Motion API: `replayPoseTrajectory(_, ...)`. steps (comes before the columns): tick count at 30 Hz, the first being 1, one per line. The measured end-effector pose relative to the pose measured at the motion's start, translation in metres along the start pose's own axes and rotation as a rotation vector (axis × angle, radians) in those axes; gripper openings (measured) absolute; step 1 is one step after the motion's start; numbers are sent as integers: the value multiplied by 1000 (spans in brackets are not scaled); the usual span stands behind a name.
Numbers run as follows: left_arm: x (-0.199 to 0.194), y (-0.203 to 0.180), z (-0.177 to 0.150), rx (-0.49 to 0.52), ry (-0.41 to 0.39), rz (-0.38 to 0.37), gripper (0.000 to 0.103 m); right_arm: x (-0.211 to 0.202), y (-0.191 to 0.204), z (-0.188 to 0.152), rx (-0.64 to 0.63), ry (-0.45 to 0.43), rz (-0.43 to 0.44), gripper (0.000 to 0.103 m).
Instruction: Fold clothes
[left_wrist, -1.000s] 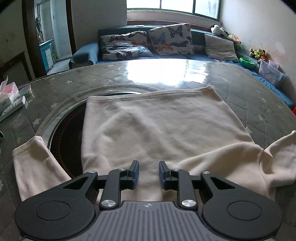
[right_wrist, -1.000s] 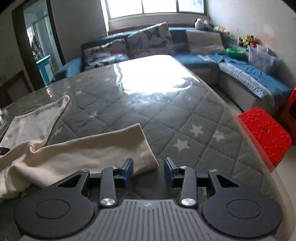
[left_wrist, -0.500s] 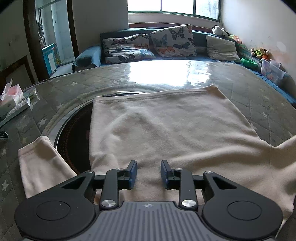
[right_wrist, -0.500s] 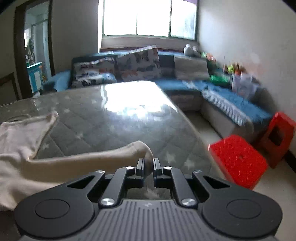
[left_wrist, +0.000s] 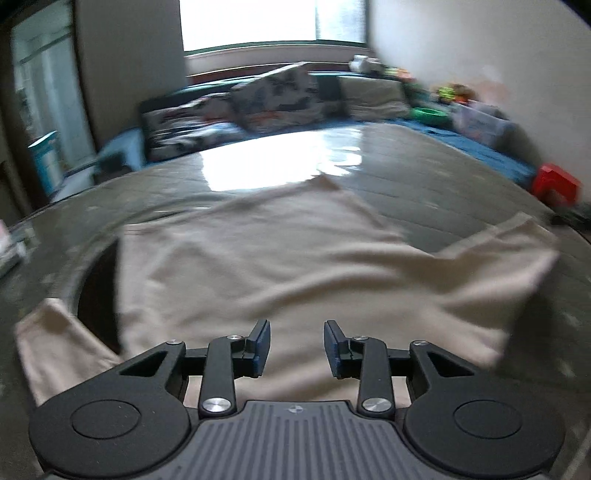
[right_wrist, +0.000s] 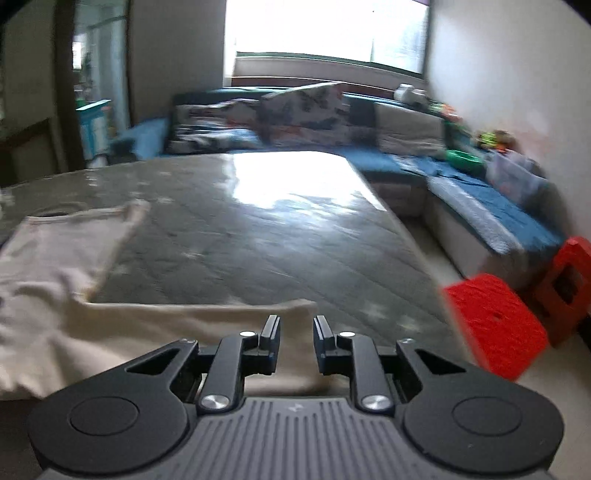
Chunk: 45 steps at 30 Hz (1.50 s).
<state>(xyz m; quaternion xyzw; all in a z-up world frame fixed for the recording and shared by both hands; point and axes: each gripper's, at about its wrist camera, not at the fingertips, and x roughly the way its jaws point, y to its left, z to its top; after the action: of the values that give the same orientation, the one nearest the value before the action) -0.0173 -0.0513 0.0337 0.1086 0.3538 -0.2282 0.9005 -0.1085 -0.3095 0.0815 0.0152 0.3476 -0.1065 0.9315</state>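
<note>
Left wrist view: the left claw (left_wrist: 295, 345) hangs just above the cream garment (left_wrist: 280, 266), jaws parted with nothing gripped between them. The garment lies spread across the grey quilted bench (left_wrist: 443, 184), one sleeve (left_wrist: 509, 258) reaching right.

Right wrist view: the right claw (right_wrist: 294, 341) has its jaws opening over the near sleeve end (right_wrist: 192, 332), pads clear of the cloth. A red stool (right_wrist: 495, 325) stands right of the bench.

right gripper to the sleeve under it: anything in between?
Nothing visible. The right gripper is opening just over the cream shirt's sleeve, no fabric pressed by its pads, and only the grey quilted table lies beyond.
</note>
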Motion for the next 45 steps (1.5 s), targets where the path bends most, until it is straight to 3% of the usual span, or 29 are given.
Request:
replayPoseTrajectory(4,0,-19,-15,26,17,-75,35,3,38,14,-68,4,164,19)
replayPoseTrajectory(8,-3,-23,-25,27,0,-82,35,9,88,23,-169,17,314,19)
replayPoseTrajectory(12,-17,-13,-27,-17,-11,-124,35,13,132,22,-269,25,423,19)
replayPoseTrajectory(15,-37,9,-26,-60,-55,-99,36,17,157,15,-324,48,493,19)
replayPoseTrajectory(22,-51,103,-28,-258,-63,217,38,24,189,-5,-412,94,553,19)
replayPoseTrajectory(25,-38,147,-29,-329,-36,382,38,24,191,-9,-426,97,551,20)
replayPoseTrajectory(28,-19,186,-28,-416,2,471,38,23,191,-10,-432,98,551,22)
replayPoseTrajectory(34,10,219,-23,-434,26,549,38,21,193,-13,-450,91,540,26)
replayPoseTrajectory(35,14,221,-22,-430,24,555,35,21,193,-13,-451,91,538,26)
replayPoseTrajectory(36,14,219,-23,-417,20,547,22,21,194,-13,-455,92,536,26)
replayPoseTrajectory(38,15,215,-24,-391,11,534,6,21,195,-12,-463,94,531,27)
replayPoseTrajectory(45,-17,222,-45,-502,-29,654,2,-3,211,-7,-543,42,572,31)
